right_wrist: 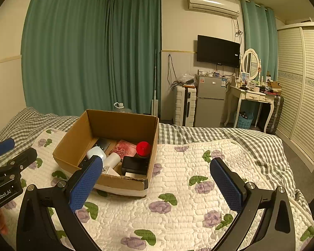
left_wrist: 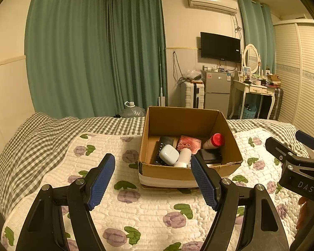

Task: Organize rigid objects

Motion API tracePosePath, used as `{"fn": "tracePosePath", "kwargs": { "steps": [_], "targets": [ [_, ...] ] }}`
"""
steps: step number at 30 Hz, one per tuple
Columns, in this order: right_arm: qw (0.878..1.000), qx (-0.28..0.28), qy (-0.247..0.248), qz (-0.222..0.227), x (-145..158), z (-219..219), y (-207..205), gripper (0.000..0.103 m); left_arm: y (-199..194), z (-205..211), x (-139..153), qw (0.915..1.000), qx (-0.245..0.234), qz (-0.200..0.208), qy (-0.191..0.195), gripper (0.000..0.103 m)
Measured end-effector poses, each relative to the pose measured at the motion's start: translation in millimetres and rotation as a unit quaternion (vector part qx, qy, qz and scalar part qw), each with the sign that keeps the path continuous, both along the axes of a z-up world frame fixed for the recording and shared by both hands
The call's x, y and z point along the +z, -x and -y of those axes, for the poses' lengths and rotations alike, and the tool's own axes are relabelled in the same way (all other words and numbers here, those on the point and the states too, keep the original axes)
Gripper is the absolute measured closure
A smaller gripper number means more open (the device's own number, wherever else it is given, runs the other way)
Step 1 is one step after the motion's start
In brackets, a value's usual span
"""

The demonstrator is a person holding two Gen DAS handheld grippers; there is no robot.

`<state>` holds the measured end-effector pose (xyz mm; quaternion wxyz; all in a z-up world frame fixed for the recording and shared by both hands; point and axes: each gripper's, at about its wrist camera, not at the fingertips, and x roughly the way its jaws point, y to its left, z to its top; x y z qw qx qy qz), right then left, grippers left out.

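Observation:
An open cardboard box (left_wrist: 230,138) stands on the bed and also shows in the right wrist view (right_wrist: 73,142). Inside it lie a white earbud case (left_wrist: 168,154), a white bottle (left_wrist: 183,157), a red-capped bottle (left_wrist: 216,140), a pink patterned packet (left_wrist: 188,143), a black remote (left_wrist: 164,141) and a black box (left_wrist: 211,155). My left gripper (left_wrist: 152,165) is open and empty, just in front of the box. My right gripper (right_wrist: 157,171) is open and empty, to the right of the box; it also shows at the right edge of the left wrist view (left_wrist: 286,144).
The bed has a white floral quilt (right_wrist: 178,188) over a grey checked sheet (left_wrist: 41,138). Beyond it are green curtains (left_wrist: 94,52), a water jug (left_wrist: 131,109), a suitcase (left_wrist: 193,94), a small fridge (left_wrist: 217,90), a dressing table (left_wrist: 255,90) and a wardrobe (right_wrist: 303,83).

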<state>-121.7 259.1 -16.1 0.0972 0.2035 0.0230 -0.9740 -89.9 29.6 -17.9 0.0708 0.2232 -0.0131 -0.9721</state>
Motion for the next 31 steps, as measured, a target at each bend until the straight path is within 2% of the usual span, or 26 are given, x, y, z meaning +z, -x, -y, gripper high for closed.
{"fn": "tracePosePath", "kwargs": {
  "steps": [31],
  "targets": [
    [1.000,-0.003,-0.002,0.007,-6.0,0.6,0.7,0.000,-1.4,-4.5,-0.1,1.0000,-0.008,0.002,0.000,0.025]
  ]
}}
